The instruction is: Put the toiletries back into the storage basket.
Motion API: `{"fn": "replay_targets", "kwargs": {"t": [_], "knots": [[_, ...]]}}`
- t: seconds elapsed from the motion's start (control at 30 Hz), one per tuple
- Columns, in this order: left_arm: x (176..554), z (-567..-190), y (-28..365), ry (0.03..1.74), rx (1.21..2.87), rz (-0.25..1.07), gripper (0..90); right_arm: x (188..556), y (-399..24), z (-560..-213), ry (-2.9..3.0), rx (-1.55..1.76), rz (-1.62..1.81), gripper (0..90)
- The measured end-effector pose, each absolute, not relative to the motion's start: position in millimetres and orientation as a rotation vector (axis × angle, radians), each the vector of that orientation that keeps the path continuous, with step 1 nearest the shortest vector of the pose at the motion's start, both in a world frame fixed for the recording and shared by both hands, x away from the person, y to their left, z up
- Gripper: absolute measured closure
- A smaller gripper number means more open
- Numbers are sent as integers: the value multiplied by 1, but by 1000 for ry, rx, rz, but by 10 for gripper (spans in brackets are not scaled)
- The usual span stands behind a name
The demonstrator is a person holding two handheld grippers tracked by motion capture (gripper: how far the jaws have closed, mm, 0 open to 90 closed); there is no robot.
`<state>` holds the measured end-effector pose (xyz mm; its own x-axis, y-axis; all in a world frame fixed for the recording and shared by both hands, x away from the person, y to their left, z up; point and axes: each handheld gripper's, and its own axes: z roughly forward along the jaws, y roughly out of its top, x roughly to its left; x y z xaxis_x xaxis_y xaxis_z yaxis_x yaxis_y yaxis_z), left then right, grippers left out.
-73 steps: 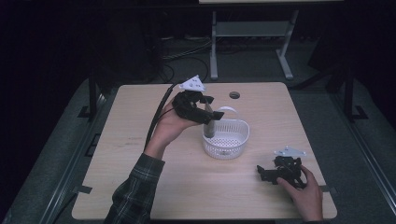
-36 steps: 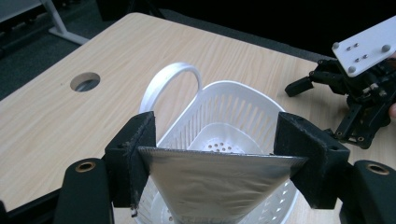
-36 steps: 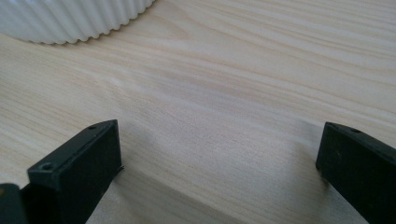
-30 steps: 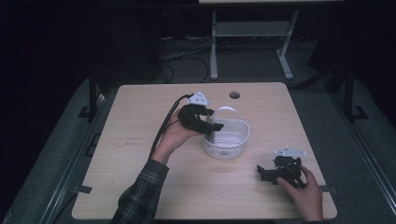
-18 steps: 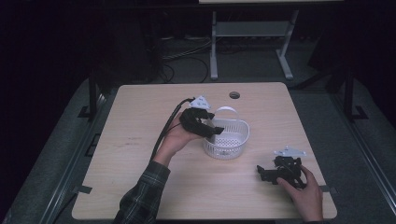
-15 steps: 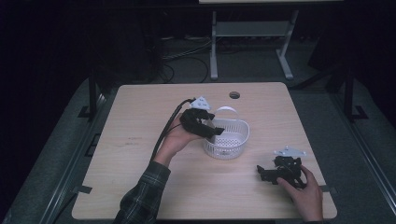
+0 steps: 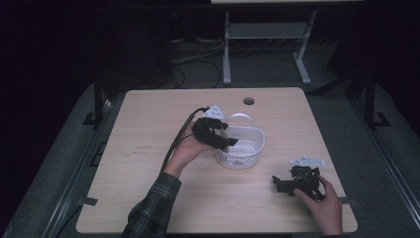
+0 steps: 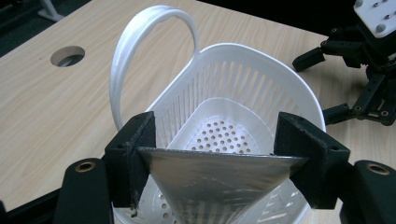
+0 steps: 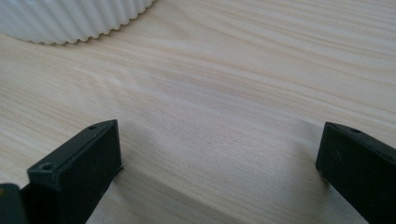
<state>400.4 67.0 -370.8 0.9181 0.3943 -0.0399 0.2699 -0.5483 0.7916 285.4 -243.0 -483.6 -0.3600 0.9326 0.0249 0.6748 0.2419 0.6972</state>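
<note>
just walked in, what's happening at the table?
A person holds a claw in each hand. The left claw grips a grey cone-shaped piece between its pads, wide end up, right over the white slotted basket in the middle of the wooden table. The basket looks empty inside. The right claw rests open on the table to the basket's right, holding nothing.

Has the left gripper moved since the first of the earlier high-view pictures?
Yes. The left gripper has come nearer and rightward, from beside the round table hole to over the white slotted plastic basket.
</note>
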Motion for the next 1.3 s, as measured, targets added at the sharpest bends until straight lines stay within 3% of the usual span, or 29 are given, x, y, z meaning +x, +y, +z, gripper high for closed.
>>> {"fn": "replay_targets", "kwargs": {"t": [0.23, 0.43, 0.57, 1.3], "knots": [[401, -371, 69, 471, 2175, 166, 283, 285, -243, -484, 2125, 1473, 884, 0], [399, -367, 70, 447, 2179, 158, 166, 285, -243, -484, 2125, 1469, 886, 0], [399, -365, 73, 448, 2178, 148, 145, 285, -243, -483, 2125, 1473, 884, 0], [390, -352, 110, 478, 2155, 238, 131, 285, -243, -483, 2125, 1470, 885, 0]]}}
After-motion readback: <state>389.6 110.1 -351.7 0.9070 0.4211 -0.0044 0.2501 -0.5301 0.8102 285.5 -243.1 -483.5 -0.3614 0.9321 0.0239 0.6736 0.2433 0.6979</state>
